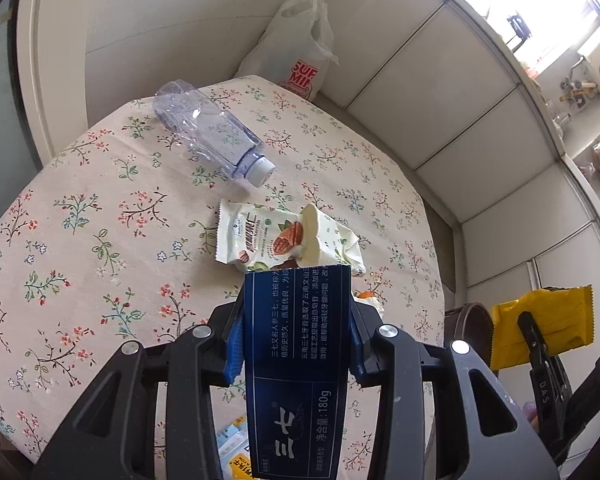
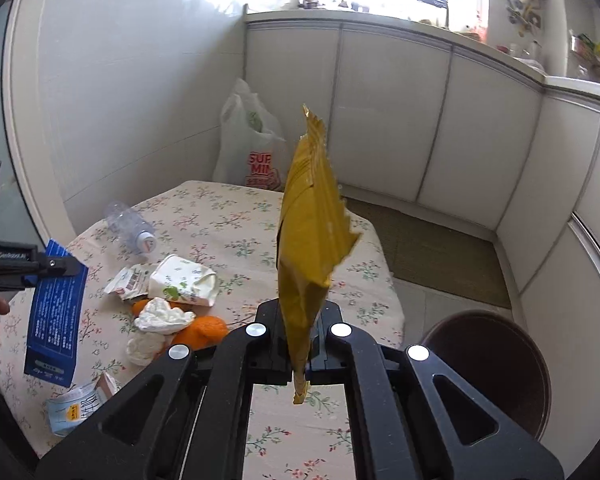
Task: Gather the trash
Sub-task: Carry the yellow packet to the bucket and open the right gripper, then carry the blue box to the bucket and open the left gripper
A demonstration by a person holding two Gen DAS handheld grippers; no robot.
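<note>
Closest to the left wrist camera, the left gripper [image 1: 296,344] pinched a dark blue carton [image 1: 296,364] between its blue pads, low in the frame's centre. Beyond it on the floral tablecloth [image 1: 80,220] lay a nut-snack wrapper [image 1: 260,240] and, further up, a clear plastic bottle [image 1: 212,136]. Across in the right wrist view, the right gripper [image 2: 300,368] was pressed together on a yellow wrapper [image 2: 308,240] standing up through mid-frame. Orange peel [image 2: 204,332] and crumpled tissue [image 2: 162,316] sat lower left; a brown bin [image 2: 500,360] lower right.
</note>
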